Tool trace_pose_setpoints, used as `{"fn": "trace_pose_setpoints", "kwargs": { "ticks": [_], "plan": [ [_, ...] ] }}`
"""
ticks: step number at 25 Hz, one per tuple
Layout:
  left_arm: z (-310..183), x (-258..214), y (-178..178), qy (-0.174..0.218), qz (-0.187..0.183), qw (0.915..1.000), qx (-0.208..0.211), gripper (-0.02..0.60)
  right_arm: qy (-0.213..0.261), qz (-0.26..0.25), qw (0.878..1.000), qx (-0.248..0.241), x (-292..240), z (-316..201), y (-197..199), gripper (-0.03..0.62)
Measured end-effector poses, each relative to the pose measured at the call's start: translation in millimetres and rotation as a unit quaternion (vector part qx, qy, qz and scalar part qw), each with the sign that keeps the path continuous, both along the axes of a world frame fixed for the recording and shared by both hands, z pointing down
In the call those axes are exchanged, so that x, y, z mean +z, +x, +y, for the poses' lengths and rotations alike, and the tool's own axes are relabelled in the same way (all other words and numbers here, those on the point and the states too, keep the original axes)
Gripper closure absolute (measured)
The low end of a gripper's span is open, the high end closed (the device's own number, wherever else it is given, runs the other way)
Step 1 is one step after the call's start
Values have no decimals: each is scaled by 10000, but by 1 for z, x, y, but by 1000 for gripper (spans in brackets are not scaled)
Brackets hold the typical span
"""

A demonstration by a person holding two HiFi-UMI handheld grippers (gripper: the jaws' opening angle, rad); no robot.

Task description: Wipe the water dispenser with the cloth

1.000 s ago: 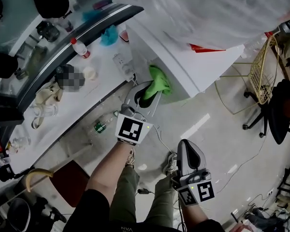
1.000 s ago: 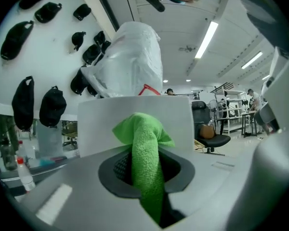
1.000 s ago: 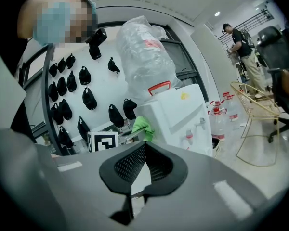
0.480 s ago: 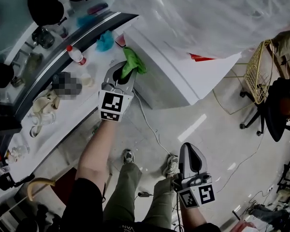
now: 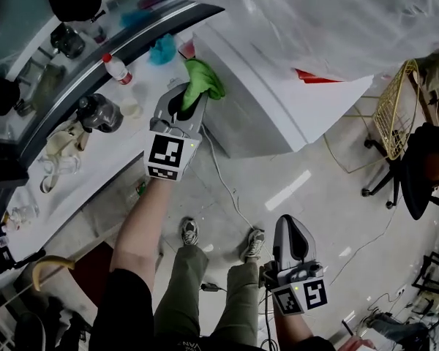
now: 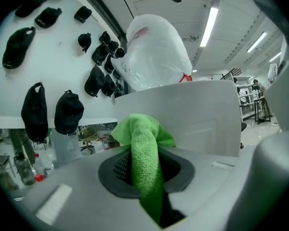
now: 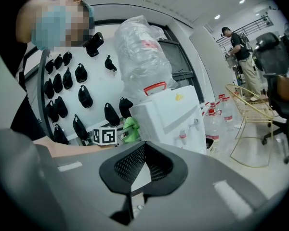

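Left gripper (image 5: 192, 99): jaws clenched on the green cloth (image 5: 203, 79), with a bunched wad standing proud of the tips. The wad sits at the upper left corner of the water dispenser (image 5: 267, 112), on the side panel facing the person, and appears to touch it. Right gripper (image 5: 291, 229): jaws closed with nothing between them, held low and near, well apart from the work.

Step in hand, as judged: wiping the side panel along its top edge.
- Press with the cloth wad only and keep the hard jaw tips off the panel.
- Hold the gripper roughly level so the wad lies flat.
- Use overlapping strokes running right, then drop a band lower.
- The grip looks secure, but a long tail hangs under the jaws and could drag.

Edges and room:
- To the left the counter (image 5: 95, 170) stands just beside the dispenser, with a red-capped bottle (image 5: 117, 68) and a blue cloth (image 5: 163, 50) close by, so the gap is tight.
- Above, the bagged water bottle (image 5: 300, 20) overhangs the top edge.
- A cable (image 5: 223, 185) trails across the floor below.
- To the right the panel is unobstructed, and the wire rack (image 5: 395, 101) and chair (image 5: 424, 159) stand well clear, so strokes are best run to the right
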State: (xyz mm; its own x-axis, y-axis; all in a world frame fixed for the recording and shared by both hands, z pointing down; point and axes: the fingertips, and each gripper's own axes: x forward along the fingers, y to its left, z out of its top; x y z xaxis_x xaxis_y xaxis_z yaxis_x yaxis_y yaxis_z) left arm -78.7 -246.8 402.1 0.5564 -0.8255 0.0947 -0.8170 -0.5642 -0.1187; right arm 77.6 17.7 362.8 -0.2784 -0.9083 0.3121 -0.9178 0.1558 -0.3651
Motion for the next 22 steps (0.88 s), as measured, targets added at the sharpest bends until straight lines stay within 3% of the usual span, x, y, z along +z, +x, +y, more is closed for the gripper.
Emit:
{"fn": "trace_pose_setpoints", "kwargs": {
  "ticks": [4,10,13,17,22],
  "plan": [
    [48,2,16,85,130,9999,71,526,-68,36,9997,-252,10,7,16,589],
    [132,35,54,-117,171,9992,327,526,-216,137,9978,-615,32,18,34,589],
    [160,54,79,-357,364,9978,418,526,-305,178,9966,-747,45,23,40,589],
    [169,71,103,-570,655,9952,445,526,-429,181,9952,-860,56,31,40,589],
    [146,70,117,-413,750,9955,416,526,-509,165,9951,-831,61,35,39,589]
  ]
}}
